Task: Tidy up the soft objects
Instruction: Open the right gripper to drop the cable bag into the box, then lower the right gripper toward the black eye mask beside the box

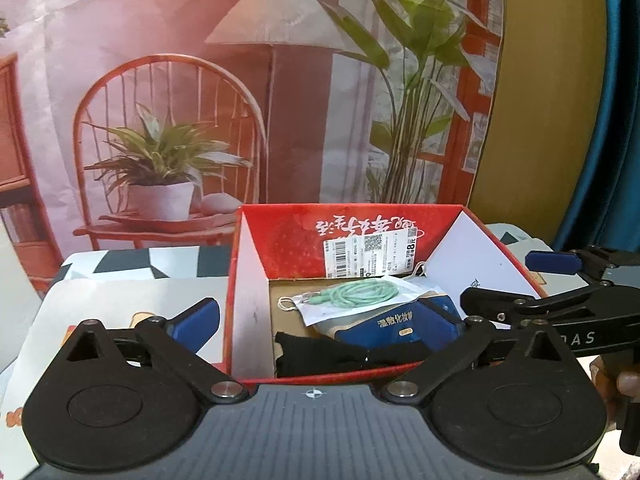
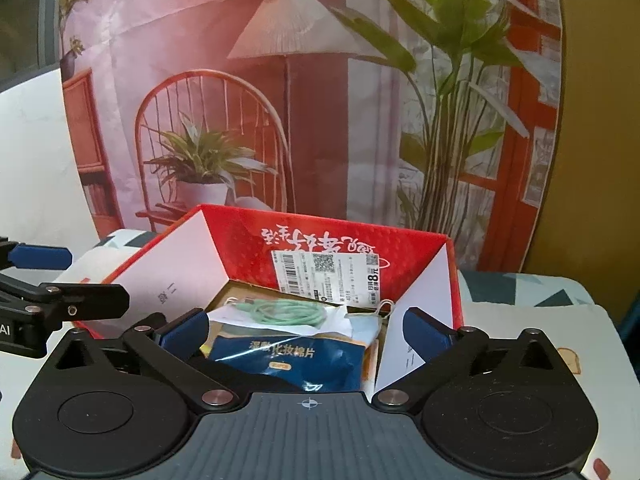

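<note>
A red box (image 1: 248,280) stands open on the table, also in the right wrist view (image 2: 450,280). Inside lie a clear bag with a coiled green cable (image 1: 356,294) (image 2: 284,312), a blue cotton-pad pack (image 1: 404,326) (image 2: 288,360), a black cloth (image 1: 340,354) and a white face mask (image 1: 286,304). My left gripper (image 1: 332,320) is open and empty, straddling the box's front left part. My right gripper (image 2: 306,332) is open and empty, over the box's near edge; it also shows in the left wrist view (image 1: 520,284).
The box sits on a white mat with cartoon prints (image 1: 120,300) over a patterned tablecloth (image 2: 520,284). A printed backdrop of a chair, lamp and plants (image 1: 280,100) hangs right behind the table. A blue curtain (image 1: 616,120) hangs at the right.
</note>
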The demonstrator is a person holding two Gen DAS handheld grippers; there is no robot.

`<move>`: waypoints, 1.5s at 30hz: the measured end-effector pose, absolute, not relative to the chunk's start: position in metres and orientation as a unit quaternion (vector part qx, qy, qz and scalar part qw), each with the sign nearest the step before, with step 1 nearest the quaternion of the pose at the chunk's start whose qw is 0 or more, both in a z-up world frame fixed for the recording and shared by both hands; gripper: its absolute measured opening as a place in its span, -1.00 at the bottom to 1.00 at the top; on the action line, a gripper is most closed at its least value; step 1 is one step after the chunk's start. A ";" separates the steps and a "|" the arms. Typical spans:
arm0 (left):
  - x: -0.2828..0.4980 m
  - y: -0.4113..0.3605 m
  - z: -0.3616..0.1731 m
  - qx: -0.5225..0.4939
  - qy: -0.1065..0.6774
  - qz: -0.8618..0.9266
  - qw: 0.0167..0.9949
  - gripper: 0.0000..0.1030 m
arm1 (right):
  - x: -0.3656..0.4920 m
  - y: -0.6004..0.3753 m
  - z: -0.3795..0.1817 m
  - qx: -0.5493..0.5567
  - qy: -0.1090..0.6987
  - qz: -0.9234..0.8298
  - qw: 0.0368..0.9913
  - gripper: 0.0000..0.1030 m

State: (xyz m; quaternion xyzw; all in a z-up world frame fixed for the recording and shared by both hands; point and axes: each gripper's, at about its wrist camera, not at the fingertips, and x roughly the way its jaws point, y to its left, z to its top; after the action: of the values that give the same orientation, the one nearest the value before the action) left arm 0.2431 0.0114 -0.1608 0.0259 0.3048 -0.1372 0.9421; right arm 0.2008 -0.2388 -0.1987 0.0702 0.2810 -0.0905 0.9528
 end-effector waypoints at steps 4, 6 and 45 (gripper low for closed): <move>0.228 0.015 -0.159 0.027 0.299 -0.130 0.945 1.00 | 0.186 -0.238 -0.198 0.080 0.277 -0.094 0.953 0.99; 0.219 0.019 -0.159 0.024 0.297 -0.127 0.946 1.00 | 0.176 -0.238 -0.198 0.090 0.274 -0.094 0.953 0.99; 0.155 0.043 -0.241 -0.036 0.382 -0.099 0.918 1.00 | 0.078 -0.213 -0.278 0.118 0.334 -0.083 0.931 0.98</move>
State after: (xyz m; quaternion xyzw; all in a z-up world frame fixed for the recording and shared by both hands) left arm 0.1555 0.0430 -0.2414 -0.0356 0.3818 -0.0994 0.9182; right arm 0.0781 -0.2130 -0.2785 0.1182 0.3338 -0.0834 0.9315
